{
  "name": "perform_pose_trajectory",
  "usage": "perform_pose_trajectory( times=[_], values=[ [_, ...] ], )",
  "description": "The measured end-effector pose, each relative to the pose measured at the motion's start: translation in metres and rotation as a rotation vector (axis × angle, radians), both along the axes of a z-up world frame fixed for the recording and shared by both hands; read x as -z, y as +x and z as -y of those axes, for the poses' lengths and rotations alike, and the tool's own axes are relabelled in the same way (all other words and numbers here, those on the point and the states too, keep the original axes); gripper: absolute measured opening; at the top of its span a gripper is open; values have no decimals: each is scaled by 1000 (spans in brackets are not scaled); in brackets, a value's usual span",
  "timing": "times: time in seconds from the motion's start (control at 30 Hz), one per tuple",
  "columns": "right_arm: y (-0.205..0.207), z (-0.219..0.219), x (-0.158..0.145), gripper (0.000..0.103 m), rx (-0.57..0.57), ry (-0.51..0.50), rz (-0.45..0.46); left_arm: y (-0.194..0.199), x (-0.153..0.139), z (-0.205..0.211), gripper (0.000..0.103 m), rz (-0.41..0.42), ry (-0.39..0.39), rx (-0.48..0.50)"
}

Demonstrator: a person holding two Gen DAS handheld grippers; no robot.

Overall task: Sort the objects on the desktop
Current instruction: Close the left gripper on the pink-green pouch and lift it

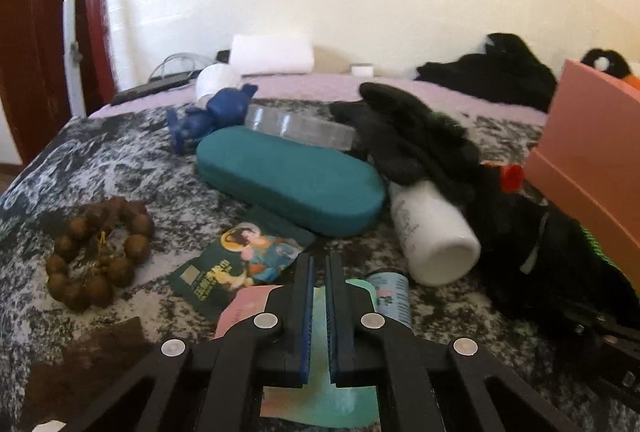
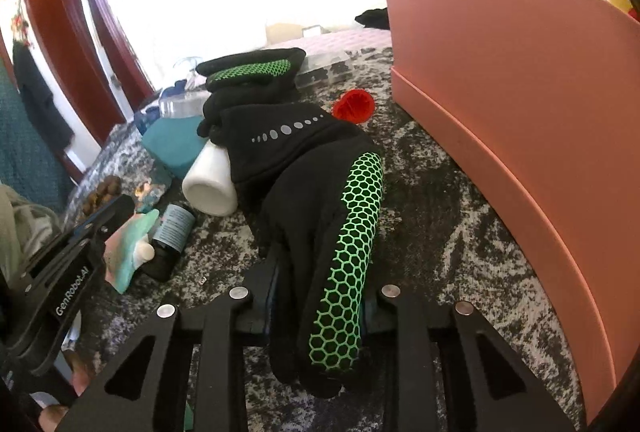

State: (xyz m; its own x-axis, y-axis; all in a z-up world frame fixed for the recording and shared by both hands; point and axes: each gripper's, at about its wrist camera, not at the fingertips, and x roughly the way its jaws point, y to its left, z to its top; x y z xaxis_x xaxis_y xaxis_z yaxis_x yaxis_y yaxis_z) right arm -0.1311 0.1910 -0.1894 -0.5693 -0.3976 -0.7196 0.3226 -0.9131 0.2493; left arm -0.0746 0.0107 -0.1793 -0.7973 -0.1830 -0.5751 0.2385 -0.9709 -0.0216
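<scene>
The pink box [image 2: 520, 119] stands open at the right edge of the mottled grey cover [image 2: 440, 191], probably there to take whatever gets sorted. Just beside it, a black glove [image 2: 320, 199] with a green honeycomb grip lies lengthwise, its cuff draped over a white bottle [image 2: 210, 187]; the right gripper [image 2: 320, 306] is clamped on the glove's near end, which bulges between the jaws. A second glove of the same kind [image 2: 252, 69] lies further back, so the pair seems meant to go together. The teal case [image 1: 288, 179] rests mid-cover, with wooden beads [image 1: 98, 252] well apart to the left. The left gripper [image 1: 319, 316] is narrowed to a slit, its blue pads pinching a thin pink-and-mint packet [image 1: 324, 398], next to a small dark bottle [image 1: 390, 296]
</scene>
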Motion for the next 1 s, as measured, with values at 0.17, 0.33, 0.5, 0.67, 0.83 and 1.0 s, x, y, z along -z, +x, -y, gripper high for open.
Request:
perform_pose_trajectory(
  times=[0.17, 0.33, 0.5, 0.67, 0.83, 1.0],
  values=[
    [4, -5, -5, 30, 3, -30, -29, 11, -7, 0, 3, -40, -8, -8],
    [11, -13, -18, 29, 16, -43, -83, 32, -21, 7, 3, -123, -65, -80],
    [14, -18, -29, 29, 17, -51, -108, 30, -16, 14, 6, -92, -31, -44],
    [15, -19, -31, 29, 24, -44, -117, 40, -14, 27, 22, -157, 149, 18],
    [14, -19, -30, 29, 22, -52, -101, 38, -13, 16, 103, -163, 162, 63],
    [16, -21, -31, 29, 19, -64, -92, 21, -4, 3, 103, -68, 106, 65]
  ],
)
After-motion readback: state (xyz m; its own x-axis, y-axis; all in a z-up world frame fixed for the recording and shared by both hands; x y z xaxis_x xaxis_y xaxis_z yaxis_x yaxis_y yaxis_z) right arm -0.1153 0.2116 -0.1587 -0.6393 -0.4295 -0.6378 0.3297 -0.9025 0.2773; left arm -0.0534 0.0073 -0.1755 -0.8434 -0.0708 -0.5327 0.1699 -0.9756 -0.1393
